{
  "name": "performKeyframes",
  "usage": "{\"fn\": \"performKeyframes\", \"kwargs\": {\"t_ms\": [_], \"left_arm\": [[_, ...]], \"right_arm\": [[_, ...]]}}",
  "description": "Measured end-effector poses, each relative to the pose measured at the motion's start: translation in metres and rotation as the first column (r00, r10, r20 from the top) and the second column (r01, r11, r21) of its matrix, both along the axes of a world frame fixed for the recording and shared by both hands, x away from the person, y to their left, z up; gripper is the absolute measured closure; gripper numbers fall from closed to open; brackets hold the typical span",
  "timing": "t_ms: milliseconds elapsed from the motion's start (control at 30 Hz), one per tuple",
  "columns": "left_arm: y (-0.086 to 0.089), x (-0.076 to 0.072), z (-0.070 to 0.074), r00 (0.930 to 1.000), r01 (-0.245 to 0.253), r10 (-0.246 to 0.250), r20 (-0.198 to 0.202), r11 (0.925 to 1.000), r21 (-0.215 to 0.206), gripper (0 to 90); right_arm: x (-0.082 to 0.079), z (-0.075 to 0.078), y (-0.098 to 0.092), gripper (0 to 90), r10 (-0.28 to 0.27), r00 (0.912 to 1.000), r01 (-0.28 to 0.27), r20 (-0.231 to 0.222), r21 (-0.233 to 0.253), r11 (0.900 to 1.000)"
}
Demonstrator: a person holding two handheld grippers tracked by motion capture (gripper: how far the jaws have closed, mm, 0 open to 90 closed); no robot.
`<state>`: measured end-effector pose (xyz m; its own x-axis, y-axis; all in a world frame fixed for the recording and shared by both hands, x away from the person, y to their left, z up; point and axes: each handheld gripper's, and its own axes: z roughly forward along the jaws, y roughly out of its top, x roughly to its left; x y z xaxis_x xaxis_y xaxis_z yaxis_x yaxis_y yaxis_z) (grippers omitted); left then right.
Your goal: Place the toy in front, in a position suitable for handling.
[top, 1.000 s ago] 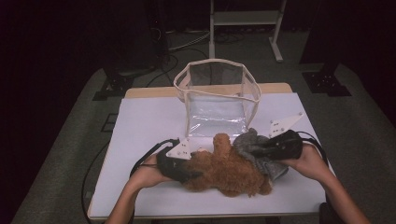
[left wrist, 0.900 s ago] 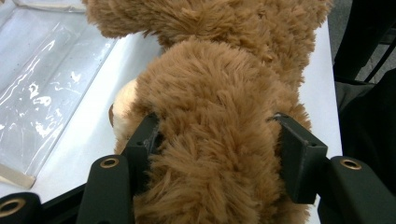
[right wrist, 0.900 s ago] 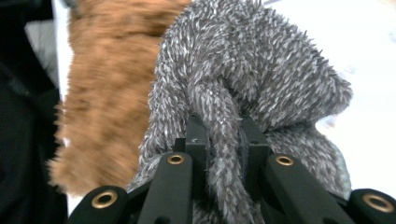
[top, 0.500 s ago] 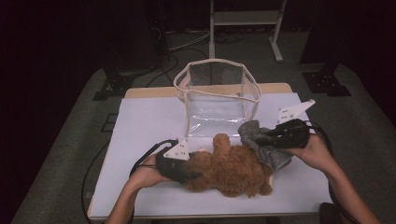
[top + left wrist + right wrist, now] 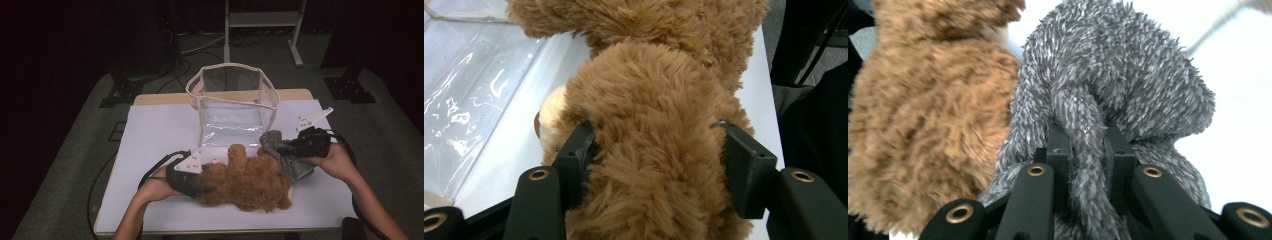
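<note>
A brown plush bear (image 5: 247,180) lies on the white table (image 5: 150,135) near its front edge. My left gripper (image 5: 200,184) is shut on the bear's head end; in the left gripper view its jaws squeeze the brown fur (image 5: 654,150) from both sides. A grey furry cloth (image 5: 287,157) lies against the bear's right side. My right gripper (image 5: 287,149) is shut on a fold of this grey cloth (image 5: 1088,130), lifted slightly off the table. The brown bear (image 5: 928,115) fills the left of the right gripper view.
A clear plastic bag with a beige rim (image 5: 232,102) stands open behind the toys at the table's middle. A cable (image 5: 102,175) trails off the left edge. A metal stand (image 5: 262,22) and dark floor lie beyond the table.
My right gripper has moved up and away from the front edge with the grey cloth, pulling it off the bear's side. The left gripper and bear have stayed put.
</note>
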<state>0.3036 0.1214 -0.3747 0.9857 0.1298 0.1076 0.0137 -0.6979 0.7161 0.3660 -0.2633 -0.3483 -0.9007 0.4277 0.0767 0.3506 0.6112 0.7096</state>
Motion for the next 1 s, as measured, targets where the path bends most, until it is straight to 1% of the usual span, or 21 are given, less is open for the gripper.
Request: {"fn": "performKeyframes", "kwargs": {"t_ms": [67,100,133,200,267,333,433,533,567,633,667,700,767,833,900,933,1000], "left_arm": [[-0.001,-0.001,0.000,1.0000,0.003,-0.003,0.003,1.0000,0.002,39.7],[-0.001,-0.002,0.000,0.9999,0.010,-0.010,0.010,0.9999,0.011,39.6],[-0.001,-0.003,0.000,0.9999,0.010,-0.010,0.007,0.9999,0.007,39.6],[0.000,-0.003,0.000,0.9998,0.016,-0.016,0.008,0.9998,0.008,39.5],[0.000,-0.003,0.000,0.9998,0.017,-0.017,0.007,0.9998,0.006,39.3],[0.000,-0.002,0.000,0.9999,0.012,-0.012,0.002,0.9999,0.001,39.2],[-0.001,0.000,0.000,1.0000,0.000,0.000,-0.001,1.0000,0.000,38.9],[-0.004,0.002,0.000,0.9998,-0.020,0.020,-0.010,0.9998,-0.005,38.7],[-0.003,0.003,0.000,0.9996,-0.024,0.024,-0.015,0.9997,-0.004,38.6],[-0.002,0.003,0.001,0.9993,-0.031,0.030,-0.022,0.9995,-0.007,38.5],[-0.002,0.003,0.001,0.9992,-0.031,0.030,-0.025,0.9995,-0.011,38.5],[-0.001,0.004,0.000,0.9992,-0.033,0.032,-0.025,0.9994,-0.013,38.5],[0.000,0.005,0.000,0.9985,-0.046,0.045,-0.032,0.9987,-0.024,38.4],[-0.001,0.007,0.000,0.9978,-0.055,0.054,-0.039,0.9980,-0.031,38.4],[-0.003,0.008,-0.001,0.9973,-0.059,0.057,-0.046,0.9976,-0.035,38.6],[-0.004,0.009,-0.001,0.9972,-0.058,0.056,-0.049,0.9976,-0.037,39.2],[-0.007,0.009,-0.002,0.9975,-0.051,0.049,-0.051,0.9978,-0.042,40.2]], "right_arm": [[-0.002,0.005,0.006,77.2,0.013,0.9998,-0.013,0.017,0.003,1.000],[-0.003,0.008,0.009,77.2,0.023,0.9995,-0.023,0.019,0.009,1.000],[-0.003,0.010,0.013,77.2,0.036,0.9990,-0.036,0.025,0.011,0.999],[-0.002,0.013,0.020,77.2,0.046,0.9983,-0.046,0.035,0.001,0.999],[-0.001,0.014,0.023,77.2,0.051,0.9981,-0.051,0.034,-0.005,0.999],[-0.002,0.015,0.025,77.3,0.055,0.9980,-0.055,0.033,0.008,0.998],[-0.011,0.017,0.030,77.2,0.084,0.9953,-0.085,0.048,0.019,0.996],[-0.022,0.019,0.040,77.2,0.130,0.9899,-0.132,0.057,0.034,0.991],[-0.027,0.019,0.045,77.2,0.155,0.9861,-0.157,0.061,0.033,0.987],[-0.036,0.016,0.051,77.2,0.181,0.9815,-0.181,0.063,0.007,0.983],[-0.040,0.015,0.051,77.2,0.185,0.9805,-0.186,0.066,-0.001,0.983],[-0.042,0.013,0.048,77.2,0.183,0.9810,-0.184,0.064,0.003,0.983],[-0.044,0.010,0.038,77.2,0.169,0.9843,-0.170,0.051,0.017,0.985],[-0.046,0.004,0.022,77.2,0.132,0.9909,-0.133,0.023,0.025,0.991],[-0.048,0.000,0.013,77.1,0.113,0.9936,-0.113,0.008,0.033,0.993],[-0.050,-0.002,0.010,77.1,0.107,0.9943,-0.107,0.007,0.037,0.994],[-0.052,-0.001,0.010,77.1,0.107,0.9942,-0.107,0.013,0.040,0.993]]}}
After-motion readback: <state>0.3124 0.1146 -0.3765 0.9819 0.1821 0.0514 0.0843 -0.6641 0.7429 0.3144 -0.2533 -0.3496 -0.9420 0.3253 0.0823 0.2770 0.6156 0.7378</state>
